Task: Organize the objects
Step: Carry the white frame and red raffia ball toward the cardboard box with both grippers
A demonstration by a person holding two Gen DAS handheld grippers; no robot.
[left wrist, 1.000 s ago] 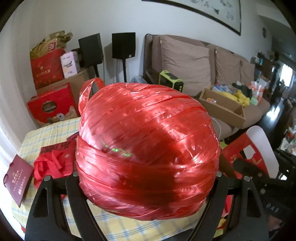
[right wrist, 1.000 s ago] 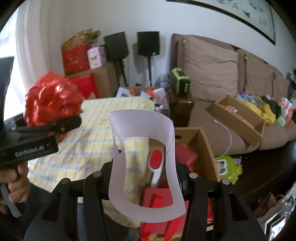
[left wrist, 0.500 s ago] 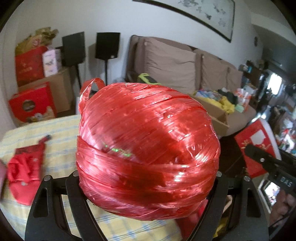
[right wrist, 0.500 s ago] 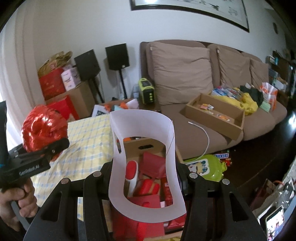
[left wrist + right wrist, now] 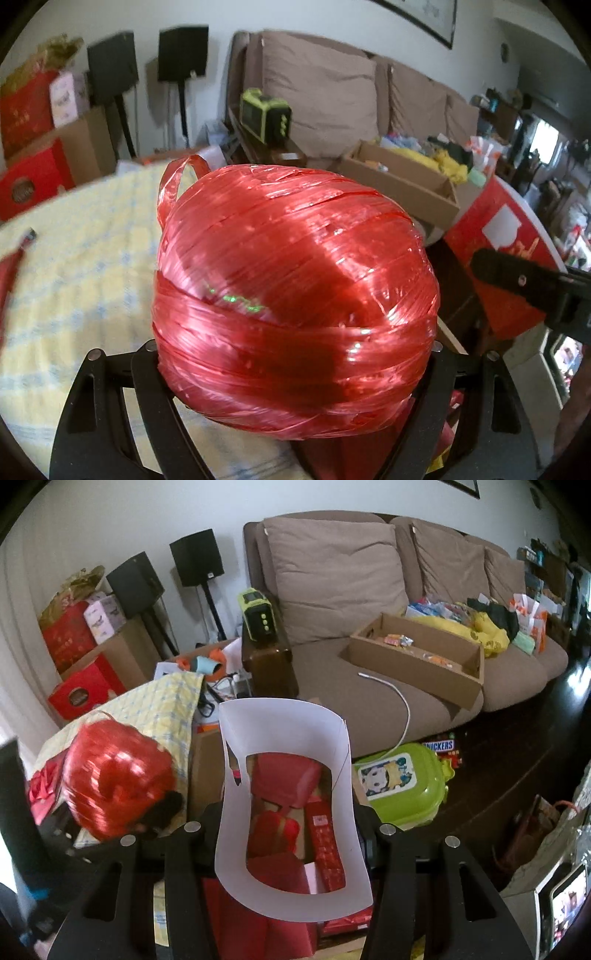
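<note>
Item 1, far left: table (image 5: pixel 173 698) under a yellow-and-blue checked cloth, red fabric lying at its near-left edge.

Item 2: left tongs (image 5: pixel 295 369), jaws set wide and closed on a ball of red plastic twine (image 5: pixel 295 299). The ball fills the gap between the jaws, one loose loop standing up at its top left. In the right wrist view the same ball (image 5: pixel 114 779) hangs over the table's corner, just left of the box listed below.

Item 3, centre: right tongs (image 5: pixel 291 834), jaws about half open and pressed on the two sides of a white card sleeve (image 5: pixel 288 731) with a cut-out window. The sleeve stands upright, long axis running away from the tongs, sides bowed inward by the grip.

Item 4: open cardboard box (image 5: pixel 207 768) of red packets, on the floor beside the table. It is seen through the sleeve's window, so it lies directly ahead of and below the right tongs. Judged the nearer hand for a drop here; the ball must travel rightward to reach it.

Item 5, right: green lidded container (image 5: pixel 399 782) on the floor, near the box; brown sofa (image 5: pixel 332 576) behind, carrying a shallow cardboard tray (image 5: pixel 417 664).
</note>
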